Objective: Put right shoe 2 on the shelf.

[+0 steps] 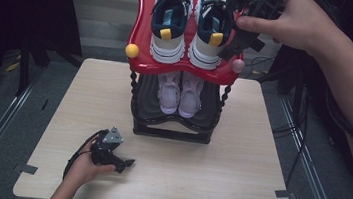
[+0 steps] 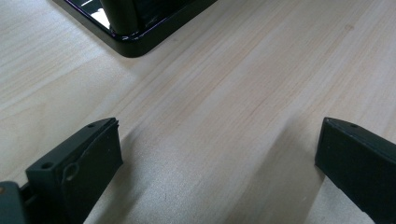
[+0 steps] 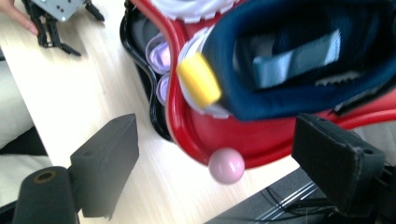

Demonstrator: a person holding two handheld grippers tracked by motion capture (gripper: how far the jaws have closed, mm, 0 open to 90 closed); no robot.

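— Looking at the top centre of the high view, where is the right tool (image 1: 231, 45)?

— Beside the right-hand navy and white sneaker with the yellow heel tab (image 1: 212, 25), which sits next to its mate (image 1: 171, 18) on the glossy red plastic top tray (image 1: 142, 55) of the black shoe rack (image 1: 171, 129). Its jaws are spread wide, nothing between them.

— Touching the shoe?

— Hard to say; probably just clear of it. In the right gripper view the pink ball knob (image 3: 226, 165) hangs at the tray's corner.

— And the left tool (image 1: 124, 164)?

— Lower left, resting on the pale wooden table (image 1: 236, 177), jaws spread apart over bare wood. A pair of pale pink shoes (image 1: 180, 95) sits on the lower shelf.
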